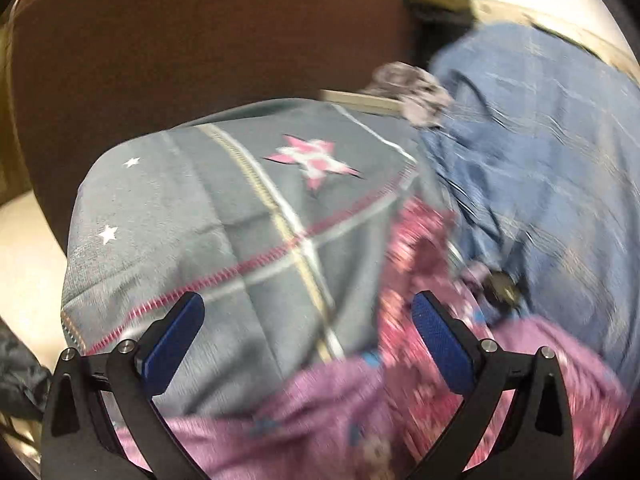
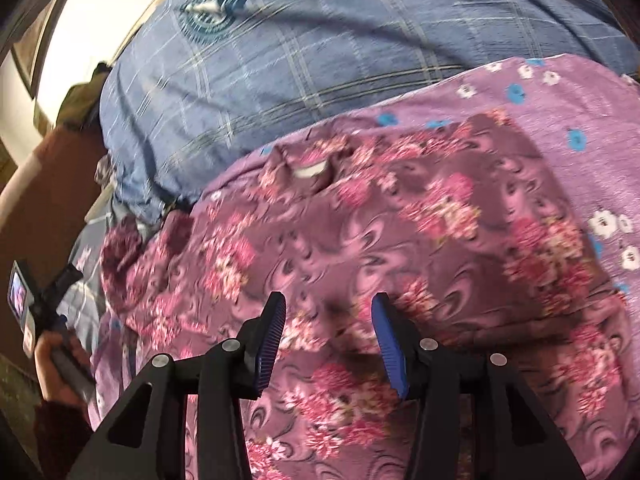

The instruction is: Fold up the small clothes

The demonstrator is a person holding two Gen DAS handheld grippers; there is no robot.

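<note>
Hovering with jaws apart and empty, the right gripper [image 2: 328, 340] and left gripper [image 1: 308, 344] overlook the floral garment [image 2: 360, 240]

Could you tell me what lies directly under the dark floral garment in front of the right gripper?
The floral garment lies on a lilac sheet with small flowers, which shows along its far edge and one side. Whatever is beneath its middle is covered.

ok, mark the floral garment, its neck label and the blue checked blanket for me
floral garment [image 2: 400, 248], right wrist view, on the middle of its patterned front
neck label [image 2: 312, 170], right wrist view, on the white strip inside the collar
blue checked blanket [image 2: 320, 48], right wrist view, on a flat checked stretch above the garment
</note>
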